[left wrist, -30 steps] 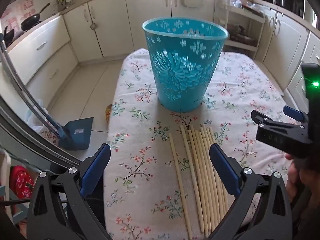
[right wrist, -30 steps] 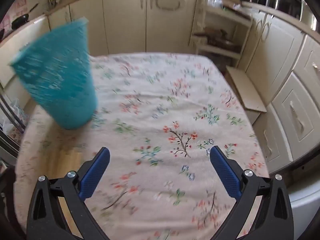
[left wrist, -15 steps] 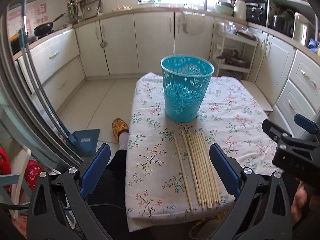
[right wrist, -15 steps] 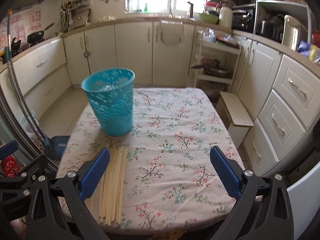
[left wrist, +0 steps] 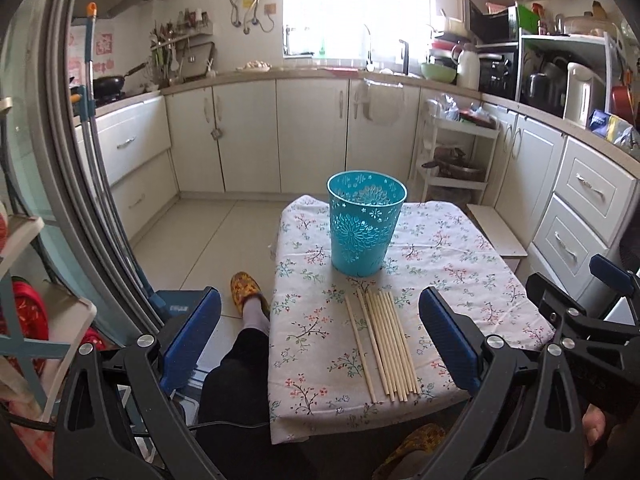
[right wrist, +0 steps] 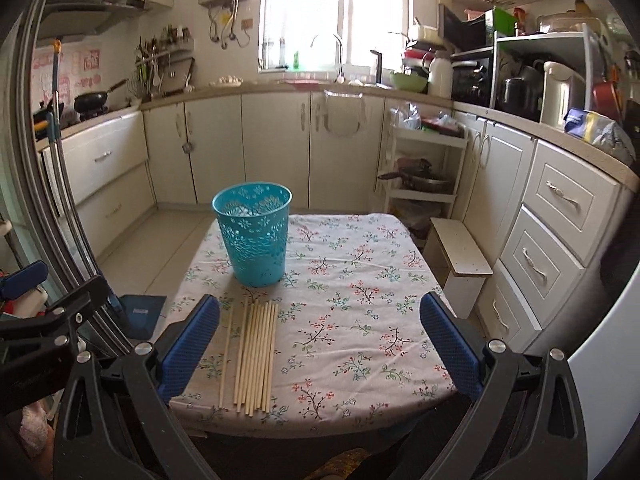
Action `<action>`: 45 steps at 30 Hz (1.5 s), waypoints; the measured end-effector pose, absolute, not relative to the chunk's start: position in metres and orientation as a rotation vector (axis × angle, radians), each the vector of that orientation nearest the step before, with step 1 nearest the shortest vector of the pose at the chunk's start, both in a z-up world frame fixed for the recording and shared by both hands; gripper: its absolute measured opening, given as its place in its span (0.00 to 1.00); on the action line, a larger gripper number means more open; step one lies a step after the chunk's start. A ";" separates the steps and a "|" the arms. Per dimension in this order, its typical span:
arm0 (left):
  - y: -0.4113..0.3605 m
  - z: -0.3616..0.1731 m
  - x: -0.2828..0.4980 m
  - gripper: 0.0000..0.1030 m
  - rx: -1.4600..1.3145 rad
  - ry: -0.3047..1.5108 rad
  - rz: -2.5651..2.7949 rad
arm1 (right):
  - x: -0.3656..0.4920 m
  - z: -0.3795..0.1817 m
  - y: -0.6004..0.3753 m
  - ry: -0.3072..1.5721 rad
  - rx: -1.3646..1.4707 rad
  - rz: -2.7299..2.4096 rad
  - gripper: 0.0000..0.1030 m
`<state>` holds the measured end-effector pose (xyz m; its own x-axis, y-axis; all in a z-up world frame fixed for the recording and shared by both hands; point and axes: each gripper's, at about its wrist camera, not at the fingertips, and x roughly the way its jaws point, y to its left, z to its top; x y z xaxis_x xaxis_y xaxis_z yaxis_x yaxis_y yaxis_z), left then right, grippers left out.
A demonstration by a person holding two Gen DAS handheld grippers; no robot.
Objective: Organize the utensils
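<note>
Several pale wooden chopsticks [left wrist: 382,342] [right wrist: 254,350] lie side by side on the flowered tablecloth [left wrist: 452,268] [right wrist: 360,280], near the table's front edge. Behind them stands an upright teal plastic basket [left wrist: 364,228] [right wrist: 254,236] with a cut-out flower pattern. My left gripper [left wrist: 320,340] is open, held back and above the table's near left corner, nothing between its blue pads. My right gripper [right wrist: 318,340] is open too, raised before the front edge, empty. In the left wrist view the right gripper [left wrist: 584,312] shows at the far right, with a hand under it.
The small table stands in a kitchen with cream cabinets [left wrist: 308,136] around it. A low wooden stool [right wrist: 460,256] sits to its right. A person's leg and yellow slipper [left wrist: 246,296] are on the floor at the left, beside a blue dustpan [right wrist: 140,312].
Both grippers have pulled back and up, away from the table, so the basket and chopsticks look smaller and the whole kitchen shows. The chopsticks and basket have not moved.
</note>
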<state>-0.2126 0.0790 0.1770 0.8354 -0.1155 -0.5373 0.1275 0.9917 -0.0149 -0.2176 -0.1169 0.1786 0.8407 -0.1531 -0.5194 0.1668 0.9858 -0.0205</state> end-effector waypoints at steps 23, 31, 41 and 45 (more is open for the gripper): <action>0.086 0.213 -0.273 0.92 0.018 0.446 -0.139 | -0.290 0.210 -0.104 0.374 0.016 -0.246 0.93; 0.081 0.213 -0.276 0.92 0.031 0.437 -0.140 | -0.294 0.208 -0.108 0.365 0.026 -0.258 0.93; 0.079 0.213 -0.278 0.92 0.037 0.434 -0.141 | -0.298 0.210 -0.109 0.355 0.024 -0.268 0.93; 0.079 0.213 -0.278 0.92 0.037 0.433 -0.140 | -0.299 0.210 -0.109 0.354 0.023 -0.268 0.93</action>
